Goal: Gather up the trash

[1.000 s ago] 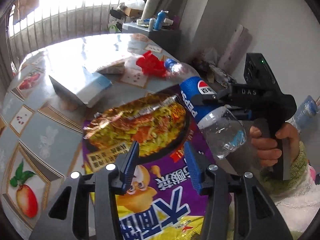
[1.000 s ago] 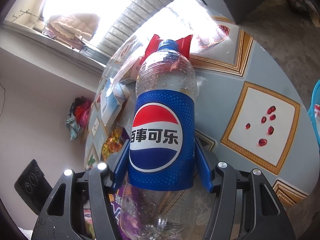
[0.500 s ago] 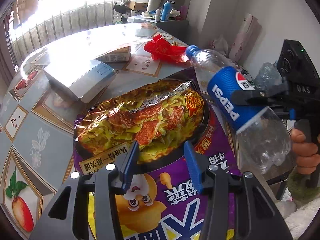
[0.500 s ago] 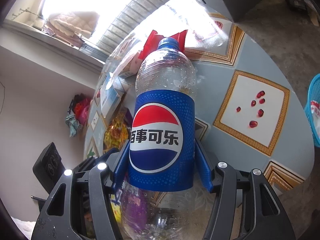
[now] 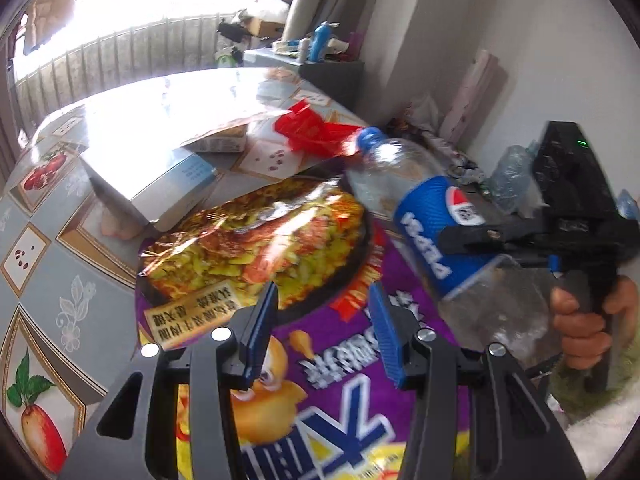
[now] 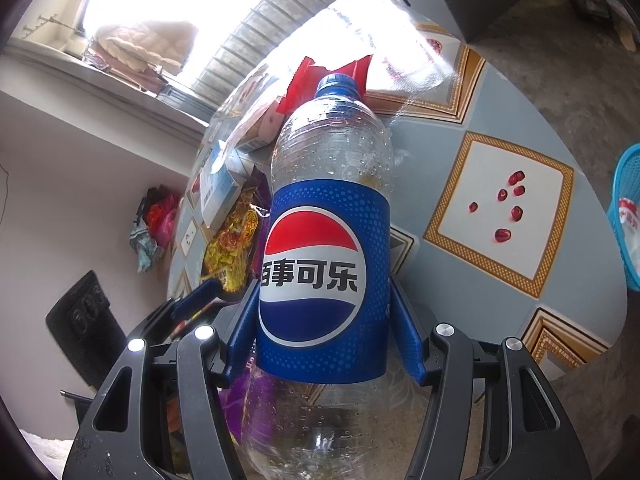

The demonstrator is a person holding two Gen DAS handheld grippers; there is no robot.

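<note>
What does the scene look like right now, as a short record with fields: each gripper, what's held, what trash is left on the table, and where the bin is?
right gripper: shut on the Pepsi bottle, pads on its blue label
bottle state: empty, blue cap on, lifted off the table
left gripper: open, nothing between its pads, above the purple snack bag
trash on table: purple snack bag, red wrapper, two cardboard boxes
bin: blue basket at the right edge of the right wrist view, something already inside
</note>
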